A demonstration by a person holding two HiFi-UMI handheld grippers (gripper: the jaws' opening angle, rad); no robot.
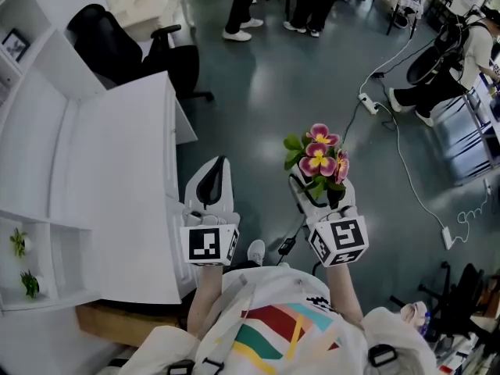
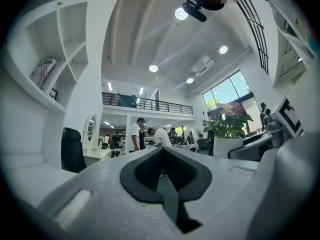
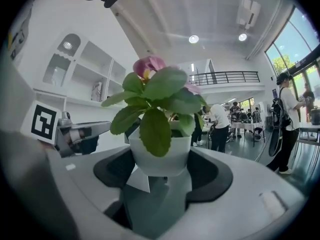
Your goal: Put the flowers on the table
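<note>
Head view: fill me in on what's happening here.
A person holds a gripper in each hand. The right gripper is clamped on a small white pot of pink flowers, held above the floor beside the white table. The left gripper is shut and empty near the table's edge. The flowers aren't on the table yet.

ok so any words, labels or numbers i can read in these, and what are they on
None can be read.
Left marker cube and right marker cube: black-and-white square codes, not letters.
Book on the shelf: cover print too blurred to read.
Framed picture: too small to tell.
</note>
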